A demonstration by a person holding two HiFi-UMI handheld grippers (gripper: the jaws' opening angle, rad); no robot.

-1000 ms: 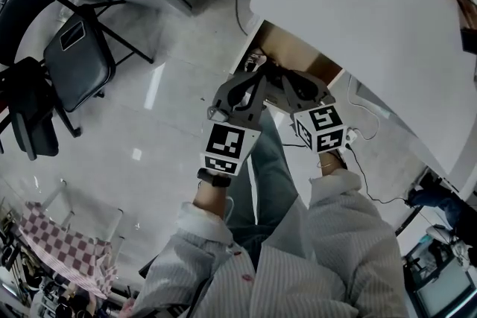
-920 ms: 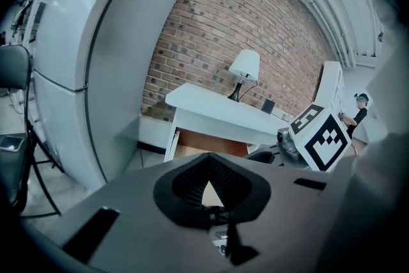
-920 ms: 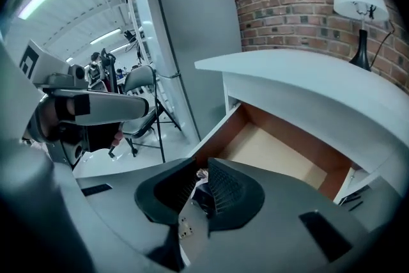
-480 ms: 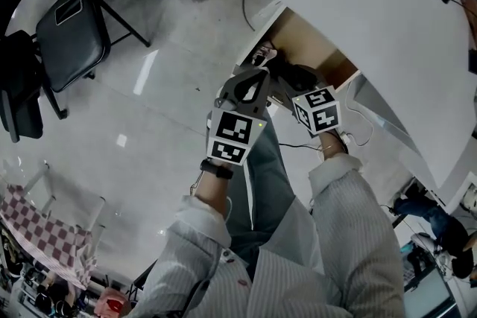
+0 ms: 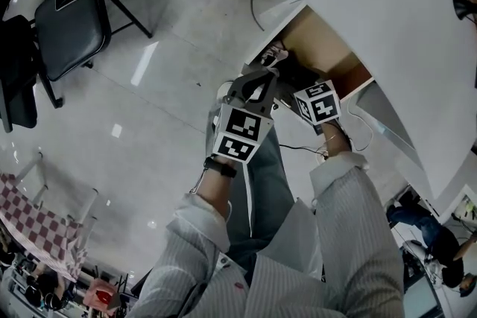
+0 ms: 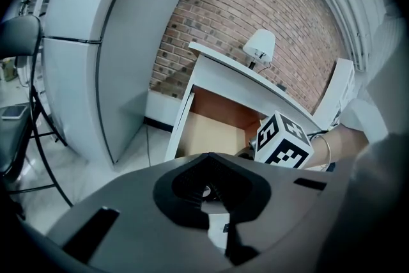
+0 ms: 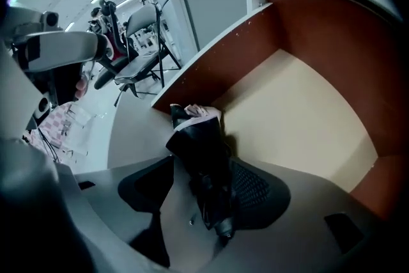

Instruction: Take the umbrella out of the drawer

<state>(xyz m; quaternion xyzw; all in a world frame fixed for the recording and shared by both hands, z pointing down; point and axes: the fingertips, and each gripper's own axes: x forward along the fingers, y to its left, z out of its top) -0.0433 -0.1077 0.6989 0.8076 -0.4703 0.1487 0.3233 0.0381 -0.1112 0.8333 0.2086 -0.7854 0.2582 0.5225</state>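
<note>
Under the white desk [image 5: 387, 18] the drawer [image 5: 328, 48] stands pulled out, with a beige floor [image 7: 300, 112] and red-brown walls. A black folded umbrella [image 7: 198, 144] lies at its near corner, a pale pinkish bit at its far end. My right gripper [image 7: 208, 166] points steeply down into the drawer; its jaws are opening wide, with the umbrella lying between them and the pads off it. Its marker cube [image 5: 317, 102] shows at the drawer's front. My left gripper [image 5: 257, 82] hangs just outside the drawer's front, shut with nothing in it [image 6: 208, 156].
A black folding chair [image 5: 71, 7] stands on the shiny floor at the far left. A grey cabinet [image 6: 83, 54] rises left of the desk, a white lamp [image 6: 259, 48] sits on the desk top, and cables [image 5: 358, 134] trail beside it.
Both grippers have sunk toward the drawer. The right one has tipped down into it and its cube now sits at the drawer's front.
</note>
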